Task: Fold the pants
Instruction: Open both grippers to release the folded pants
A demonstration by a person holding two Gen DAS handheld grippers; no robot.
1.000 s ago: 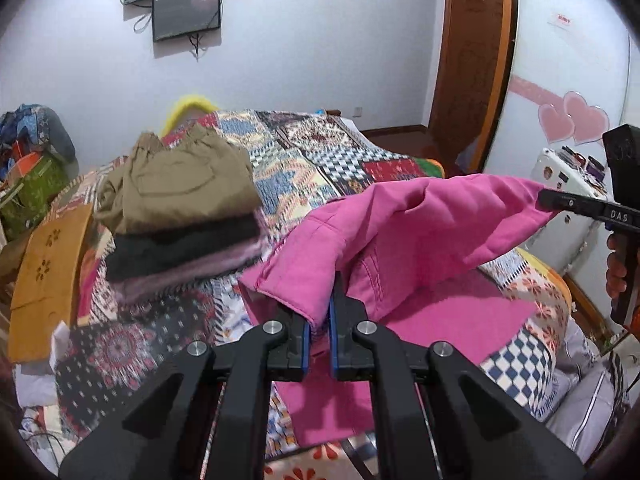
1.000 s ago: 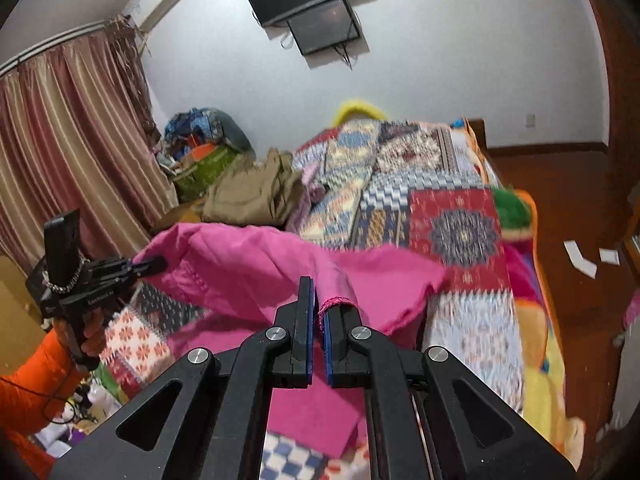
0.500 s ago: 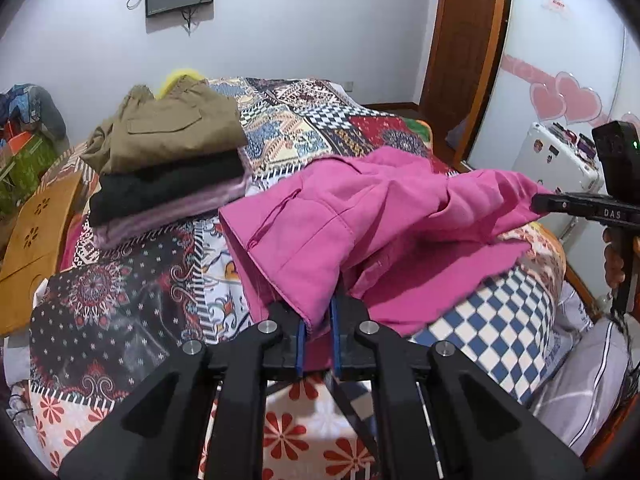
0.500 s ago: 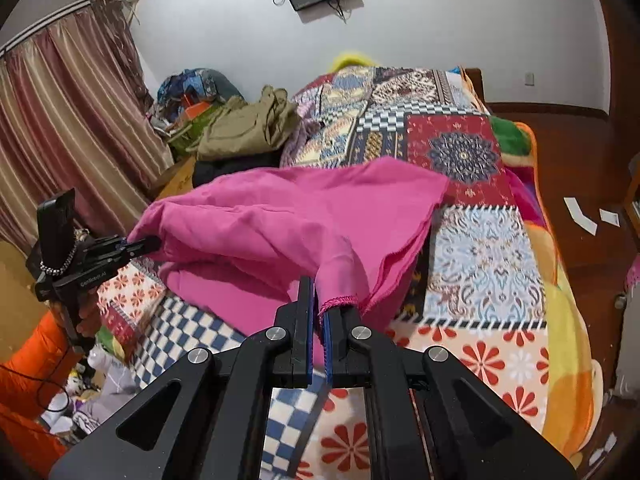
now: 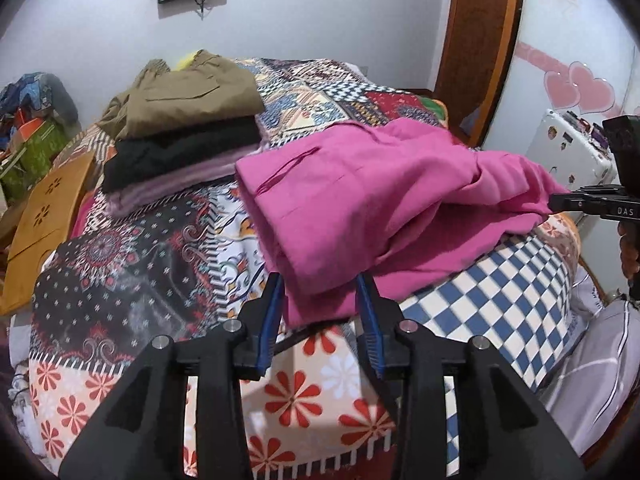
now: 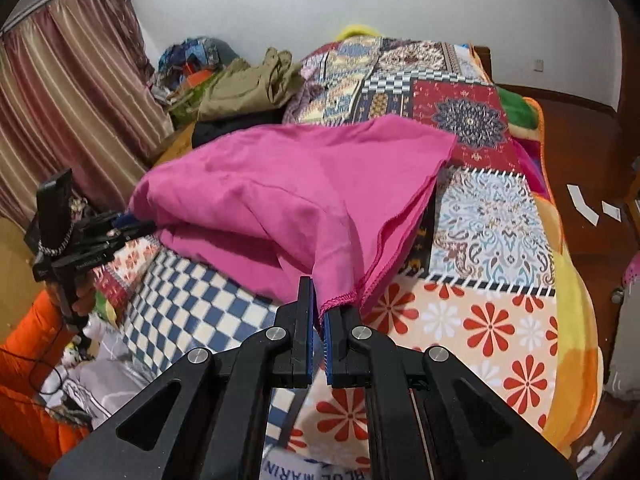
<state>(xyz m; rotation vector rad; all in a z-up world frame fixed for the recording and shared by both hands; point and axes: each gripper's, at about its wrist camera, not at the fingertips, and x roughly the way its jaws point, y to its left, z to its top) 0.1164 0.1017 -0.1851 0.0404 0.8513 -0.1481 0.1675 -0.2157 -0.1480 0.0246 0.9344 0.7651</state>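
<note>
Pink pants (image 5: 384,208), one pair, are spread on one patchwork quilt (image 5: 132,264). Their near corner is flanked by the left gripper (image 5: 320,300), whose jaws are opening, pads apart from the cloth. A hem is pinched by the right gripper (image 6: 319,312), clamped tight. Farther back, three folded garments (image 5: 180,140) are stacked in one pile.

Left wrist view close over the bed (image 5: 120,280), angled down, facing 12 o'clock, right wrist view likewise, both sharing pink pants (image 5: 380,208) (image 6: 288,192), each seeing the other gripper at its edge.
</note>
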